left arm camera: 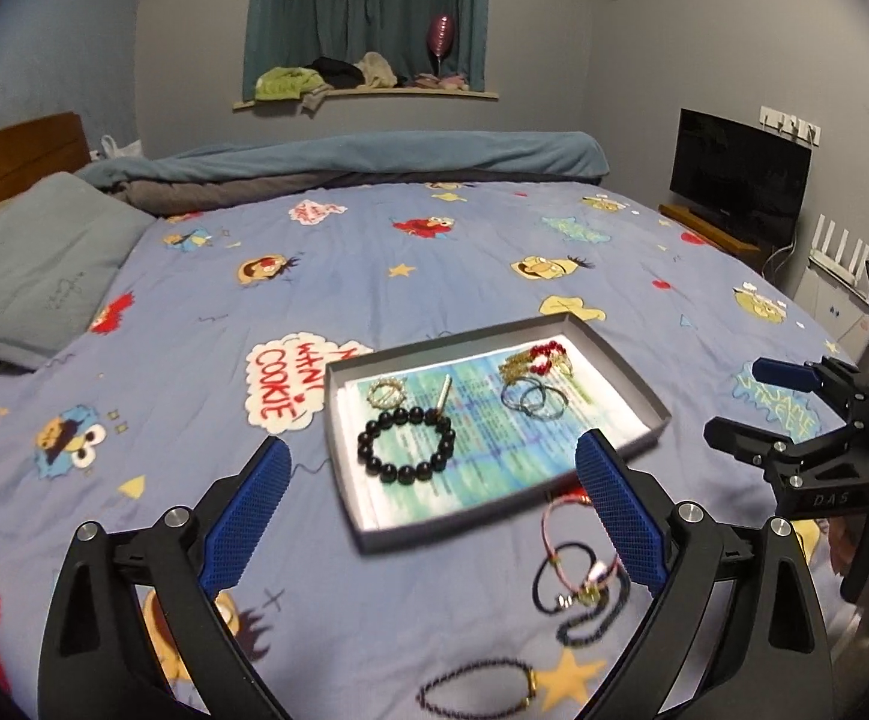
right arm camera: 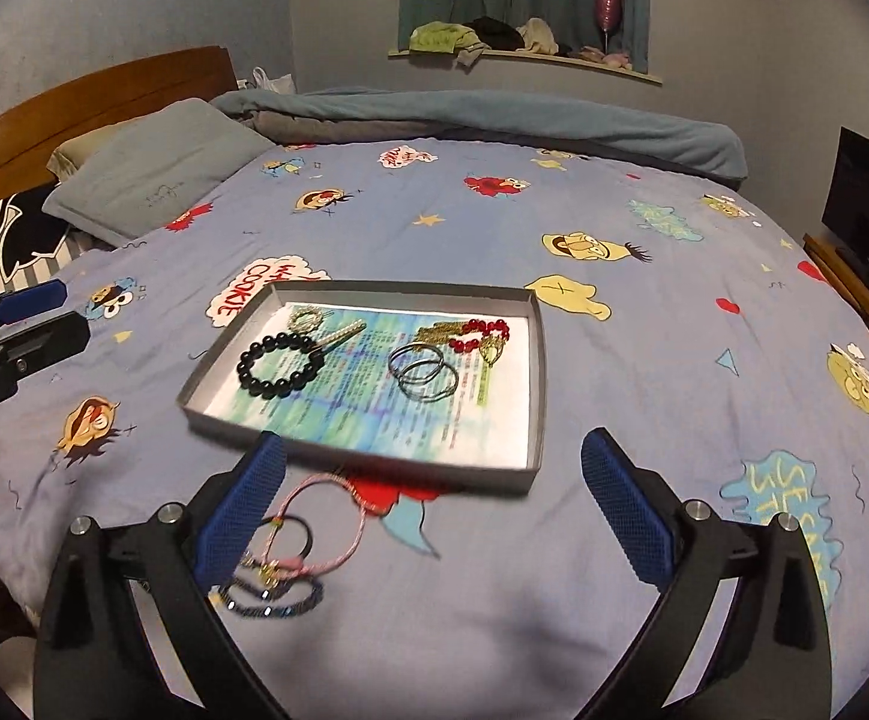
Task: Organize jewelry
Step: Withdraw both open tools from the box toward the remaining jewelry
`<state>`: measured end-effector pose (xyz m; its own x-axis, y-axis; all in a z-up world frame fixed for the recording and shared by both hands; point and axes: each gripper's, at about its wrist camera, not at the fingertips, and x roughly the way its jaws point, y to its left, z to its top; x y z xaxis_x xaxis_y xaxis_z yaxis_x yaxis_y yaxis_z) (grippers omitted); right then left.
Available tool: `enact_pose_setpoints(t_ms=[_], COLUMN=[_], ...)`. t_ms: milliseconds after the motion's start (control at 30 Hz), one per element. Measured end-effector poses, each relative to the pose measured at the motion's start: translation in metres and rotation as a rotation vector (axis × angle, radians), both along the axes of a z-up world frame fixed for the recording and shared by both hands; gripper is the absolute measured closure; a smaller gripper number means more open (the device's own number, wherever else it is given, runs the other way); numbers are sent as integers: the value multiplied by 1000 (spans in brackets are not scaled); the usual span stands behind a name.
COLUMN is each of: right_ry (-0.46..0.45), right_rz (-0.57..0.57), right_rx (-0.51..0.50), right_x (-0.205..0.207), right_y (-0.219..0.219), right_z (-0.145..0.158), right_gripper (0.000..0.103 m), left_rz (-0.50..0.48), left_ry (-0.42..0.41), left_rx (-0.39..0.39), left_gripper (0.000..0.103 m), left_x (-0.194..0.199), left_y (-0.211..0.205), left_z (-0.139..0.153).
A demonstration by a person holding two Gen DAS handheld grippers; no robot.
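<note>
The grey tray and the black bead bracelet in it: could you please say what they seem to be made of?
The grey tray looks like matte cardboard: thin, folded walls, no shine. The black bead bracelet seems polished stone or glass, since each round bead carries a small highlight; plastic is possible.

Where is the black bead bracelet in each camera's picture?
Left wrist view: the black bead bracelet lies in the gray tray's near-left part, just above centre of the picture.
Right wrist view: the bracelet lies in the tray's left part, left of centre.
Shared landmark: the "COOKIE" speech bubble beside the tray.
</note>
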<state>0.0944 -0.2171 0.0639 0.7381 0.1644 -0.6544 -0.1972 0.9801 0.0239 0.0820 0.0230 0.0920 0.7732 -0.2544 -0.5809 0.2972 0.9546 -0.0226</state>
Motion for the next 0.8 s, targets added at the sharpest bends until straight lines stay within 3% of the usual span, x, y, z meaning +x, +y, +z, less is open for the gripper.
enact_pose_setpoints(t_ms=[233, 500, 800], right_ry=[-13, -12, -21], right_rz=[0, 9, 32], right_rx=[7, -13, -42], right_x=[-29, -51, -63], right_y=[3, 11, 19], right_z=[-1, -19, -42], right_gripper=[6, 6, 6], left_rz=[8, 39, 71], left_ry=[7, 43, 89], left_rx=[-26, -54, -87], left_gripper=[7, 7, 7], left_x=[-31, -65, -72], left_y=[6, 13, 18], left_z=[-6, -37, -71])
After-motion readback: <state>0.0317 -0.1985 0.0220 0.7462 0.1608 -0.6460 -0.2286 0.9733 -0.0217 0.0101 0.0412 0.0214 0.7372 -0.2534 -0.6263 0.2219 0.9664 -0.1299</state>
